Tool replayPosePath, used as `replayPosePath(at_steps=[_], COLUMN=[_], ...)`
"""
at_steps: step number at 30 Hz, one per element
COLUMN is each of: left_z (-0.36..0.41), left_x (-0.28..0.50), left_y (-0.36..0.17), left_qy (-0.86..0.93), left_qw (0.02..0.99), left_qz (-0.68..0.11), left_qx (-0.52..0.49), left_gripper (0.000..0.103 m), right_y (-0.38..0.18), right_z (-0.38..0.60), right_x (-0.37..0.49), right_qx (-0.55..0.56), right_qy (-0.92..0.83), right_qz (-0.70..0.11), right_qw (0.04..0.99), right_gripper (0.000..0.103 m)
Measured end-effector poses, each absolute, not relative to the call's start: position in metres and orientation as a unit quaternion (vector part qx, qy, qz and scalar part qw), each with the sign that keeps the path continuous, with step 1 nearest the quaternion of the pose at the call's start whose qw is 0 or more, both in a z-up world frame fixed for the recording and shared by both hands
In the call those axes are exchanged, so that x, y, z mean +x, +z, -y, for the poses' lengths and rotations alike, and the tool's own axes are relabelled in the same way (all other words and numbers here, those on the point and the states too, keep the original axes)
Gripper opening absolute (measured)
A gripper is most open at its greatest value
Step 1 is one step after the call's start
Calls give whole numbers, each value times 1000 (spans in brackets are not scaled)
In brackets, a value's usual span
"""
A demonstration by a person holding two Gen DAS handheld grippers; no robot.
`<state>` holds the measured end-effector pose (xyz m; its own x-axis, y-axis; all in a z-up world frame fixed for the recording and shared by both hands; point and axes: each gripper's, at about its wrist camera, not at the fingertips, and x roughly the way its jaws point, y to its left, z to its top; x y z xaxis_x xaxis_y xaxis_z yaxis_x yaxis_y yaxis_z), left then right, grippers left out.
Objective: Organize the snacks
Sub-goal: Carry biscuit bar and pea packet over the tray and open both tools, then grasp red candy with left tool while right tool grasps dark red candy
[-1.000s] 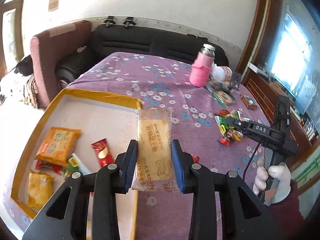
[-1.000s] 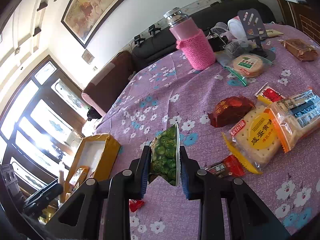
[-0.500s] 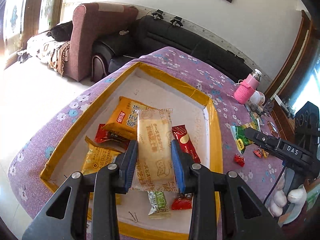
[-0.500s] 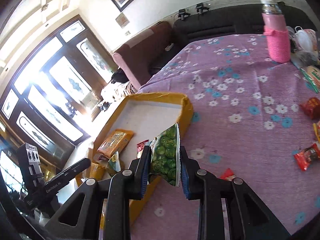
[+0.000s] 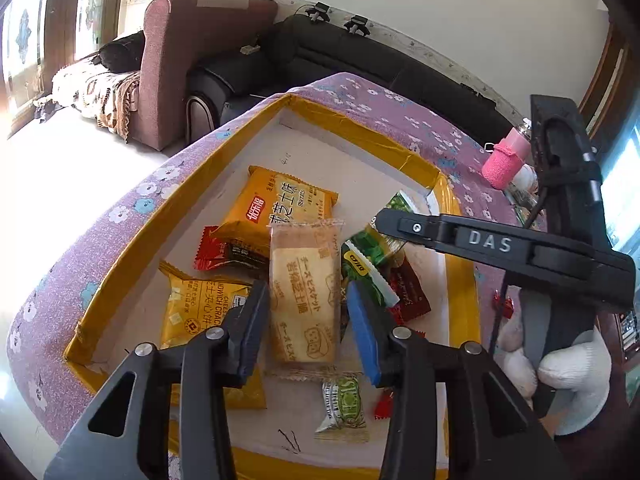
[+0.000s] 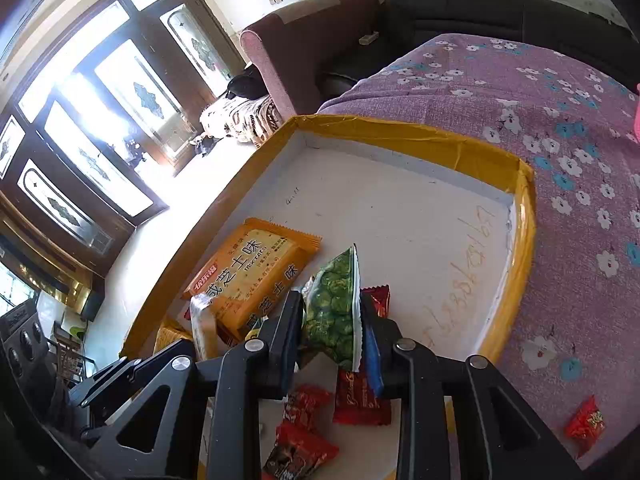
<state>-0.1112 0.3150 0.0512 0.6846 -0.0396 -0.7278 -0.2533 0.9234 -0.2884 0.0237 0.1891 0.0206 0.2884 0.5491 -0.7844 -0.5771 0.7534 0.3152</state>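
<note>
A yellow-rimmed tray (image 5: 352, 128) with a white floor holds several snack packets, among them an orange cracker bag (image 5: 288, 200). My left gripper (image 5: 306, 288) hangs over the tray and its jaws are opening. A pale cracker packet (image 5: 302, 256) lies between them with a gap on each side. My right gripper (image 6: 331, 300) is over the same tray (image 6: 400, 128). Its jaws are starting to open, but the pads still press on a green pea packet (image 6: 334, 276). That packet stands on edge above the orange bag (image 6: 256, 272) and red candies.
The tray sits on a purple flowered tablecloth (image 6: 560, 128). A red candy (image 6: 584, 426) lies on the cloth to the right. A pink flask (image 5: 504, 160) stands at the far right. A gloved hand (image 5: 576, 364) holds the right gripper's handle. An armchair (image 5: 192, 40) and a black sofa stand behind the table.
Both grippers swung left from over the tablecloth to over the tray, each carrying its packet. The left jaws have spread away from the cracker packet.
</note>
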Motion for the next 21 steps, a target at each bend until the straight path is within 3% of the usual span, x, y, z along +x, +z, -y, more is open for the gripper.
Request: replayPosePath(at_steps=[7,10,12,13,21], left_z=[-302,-288,-277,-270,-209], left_x=[-129,-140,-145,-149,-159], left_y=[79,97,108,113,127], left_qy=[59,73,89,92,70], left_qw=[917,928,935,937,946], left_qz=[-357,-334,-318,-311,-311], left_qx=[-168,-147,-133,-126,-61], left_gripper=[52,66,83,85,85], right_y=[54,74,82,84,77], right_z=[-158,-128,-107,-97,-30], right_x=[7,-12,-27,-34,-81], right_qx=[2,11,25,31,56], right_qy=[339,329,325,321,277], right_qz=[-433,-407,-392,-386,-364], right_qw=[835,852,860,864,888], right_gripper=[41,44,48,51,55])
